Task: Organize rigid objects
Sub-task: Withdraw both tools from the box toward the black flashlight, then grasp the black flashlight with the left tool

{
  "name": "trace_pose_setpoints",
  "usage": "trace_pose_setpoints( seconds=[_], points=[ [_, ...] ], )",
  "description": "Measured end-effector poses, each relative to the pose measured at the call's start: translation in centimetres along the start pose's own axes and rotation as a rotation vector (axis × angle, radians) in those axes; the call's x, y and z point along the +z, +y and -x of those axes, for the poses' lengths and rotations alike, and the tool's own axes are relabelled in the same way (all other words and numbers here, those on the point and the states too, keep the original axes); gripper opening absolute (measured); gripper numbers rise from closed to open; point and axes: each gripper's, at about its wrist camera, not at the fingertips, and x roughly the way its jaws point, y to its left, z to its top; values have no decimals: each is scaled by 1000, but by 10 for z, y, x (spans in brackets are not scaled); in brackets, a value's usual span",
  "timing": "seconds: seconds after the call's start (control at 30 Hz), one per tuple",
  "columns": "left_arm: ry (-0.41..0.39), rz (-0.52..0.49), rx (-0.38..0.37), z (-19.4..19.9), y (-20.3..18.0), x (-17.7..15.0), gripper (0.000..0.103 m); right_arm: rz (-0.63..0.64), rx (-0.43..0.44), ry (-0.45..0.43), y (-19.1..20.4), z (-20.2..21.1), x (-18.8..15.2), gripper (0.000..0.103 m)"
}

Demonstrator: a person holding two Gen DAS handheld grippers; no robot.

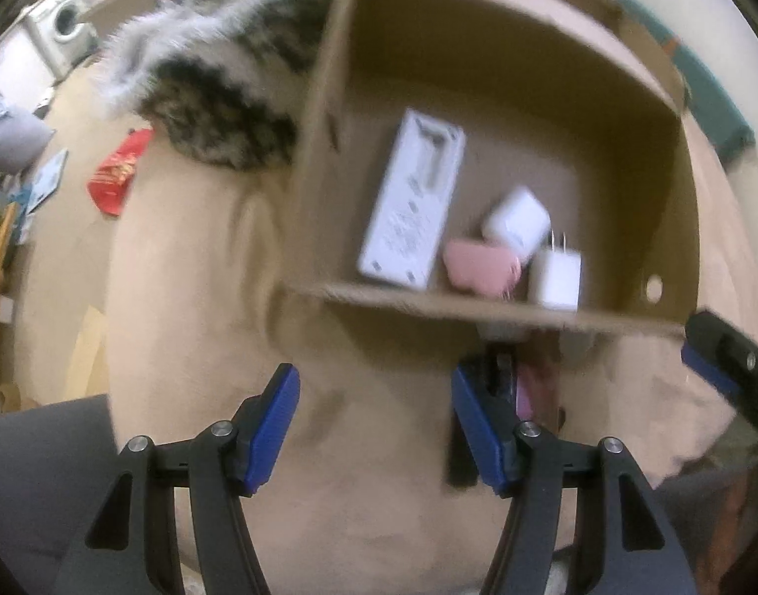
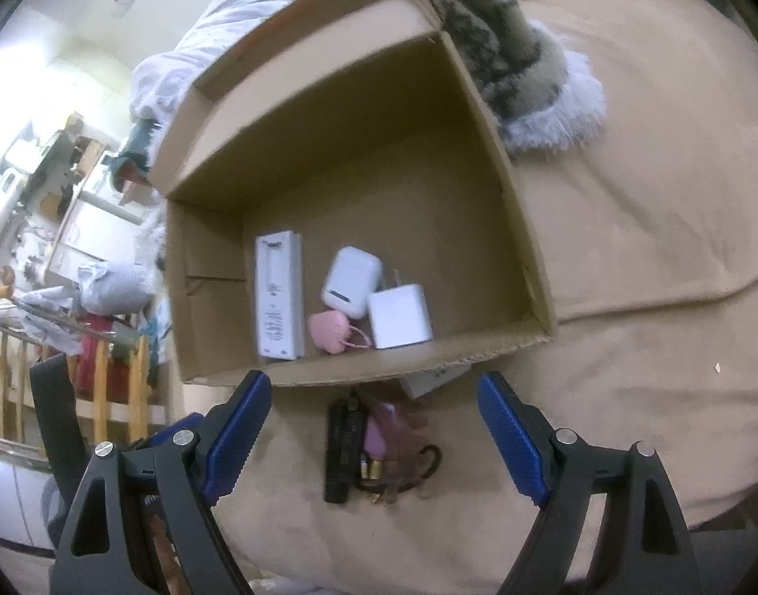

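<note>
An open cardboard box (image 1: pixel 478 308) (image 2: pixel 404 208) lies on a tan sheet. Inside it are a long white carton (image 1: pixel 411 198) (image 2: pixel 277 297), a white earbud case (image 1: pixel 518 223) (image 2: pixel 351 280), a white plug charger (image 1: pixel 555 275) (image 2: pixel 401 315) and a small pink item (image 1: pixel 478 267) (image 2: pixel 329 329). In front of the box lie a black bar-shaped object (image 2: pixel 344 446), a pink piece (image 2: pixel 384 431) and a brown cable tangle (image 2: pixel 404 471). My right gripper (image 2: pixel 371 391) hangs open above this pile. My left gripper (image 1: pixel 374 386) is open over bare sheet, just left of the pile.
A furry spotted cushion (image 1: pixel 215 99) (image 2: pixel 518 59) rests against the box's side. The tan sheet (image 1: pixel 379 496) (image 2: pixel 627 248) spreads around it. A white card (image 2: pixel 428 379) pokes out under the box. A red packet (image 1: pixel 118 173) lies on the floor; a wooden rack (image 2: pixel 106 386) stands nearby.
</note>
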Motion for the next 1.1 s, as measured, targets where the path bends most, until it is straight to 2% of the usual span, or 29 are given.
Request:
trace_pose_setpoints(
  seconds=[0.1,0.17,0.33,0.5,0.63,0.7,0.73,0.77,0.8,0.9,1.1],
  points=[
    [96,-30,-25,-25,-11,-7,61,-38,-16,34,-9,-12,-5,90],
    [133,-30,-24,-37,-14,-9,61,-47,-10,48,-12,-16,-4,90],
    [180,-39,-25,-61,-21,-9,60,-44,-34,67,-15,-22,-4,90],
    [188,-44,-65,-65,-28,-4,60,-52,-49,80,-17,-27,-4,90],
    [206,-102,-45,-75,-40,-8,60,-55,-59,87,-19,-29,-4,90],
    [214,-133,-25,-80,-46,-9,54,-63,-60,94,-21,-31,-4,90],
    [211,-139,-21,-81,-47,-8,46,-68,-58,100,-22,-32,-4,90],
    [203,-140,-31,-80,-48,-7,27,-71,-54,108,-23,-35,-4,90],
    [203,-137,-59,-79,-48,-6,17,-71,-49,116,-23,-37,-5,90],
    [209,-95,-62,-74,-48,-7,17,-61,-53,143,-23,-44,-6,90],
    [182,-32,-12,-64,-22,-2,17,-59,-114,183,-29,-66,1,90]
  ],
)
